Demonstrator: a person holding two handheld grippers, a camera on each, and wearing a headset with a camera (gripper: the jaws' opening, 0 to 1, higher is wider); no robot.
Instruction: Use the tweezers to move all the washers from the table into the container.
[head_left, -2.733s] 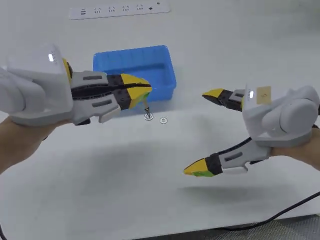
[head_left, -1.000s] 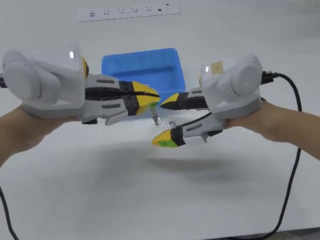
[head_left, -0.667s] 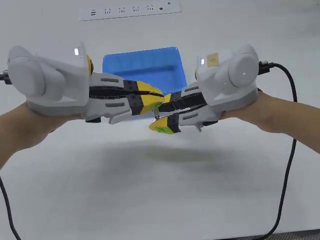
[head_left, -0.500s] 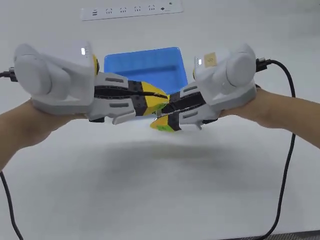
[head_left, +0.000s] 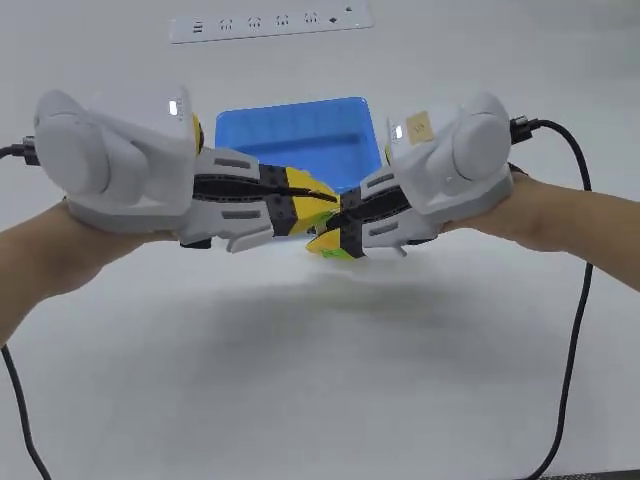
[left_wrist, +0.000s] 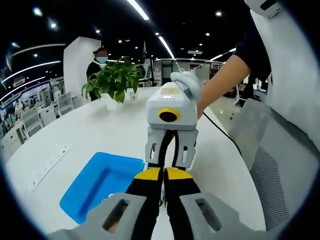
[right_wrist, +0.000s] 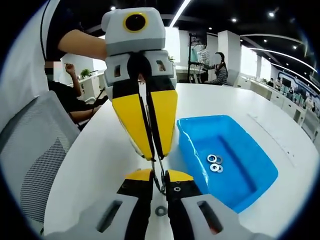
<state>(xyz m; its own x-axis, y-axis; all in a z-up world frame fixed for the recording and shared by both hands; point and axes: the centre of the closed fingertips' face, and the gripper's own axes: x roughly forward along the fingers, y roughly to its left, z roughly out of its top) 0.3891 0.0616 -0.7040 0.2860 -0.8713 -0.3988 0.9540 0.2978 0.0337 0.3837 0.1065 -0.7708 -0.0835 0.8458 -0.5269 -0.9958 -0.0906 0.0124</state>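
We see three washers (right_wrist: 214, 163) lying in the container (right_wrist: 250, 167). The tweezers (right_wrist: 157, 170) run lengthwise from the left gripper (right_wrist: 156, 154), clamped on them, with their tips toward the right gripper (right_wrist: 159, 179), whose jaws pinch them nearly closed. We cannot tell if they grip anything. One washer (right_wrist: 161, 210) lies on the table (right_wrist: 100, 150) beneath.

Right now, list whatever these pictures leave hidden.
Head view: washers on the table, hidden behind the left gripper and right gripper.
Head view: the container's contents, too small, partly behind fingers.
Right gripper view: the tweezers' tips, between the right gripper's fingers; whether they pinch a washer is unclear.
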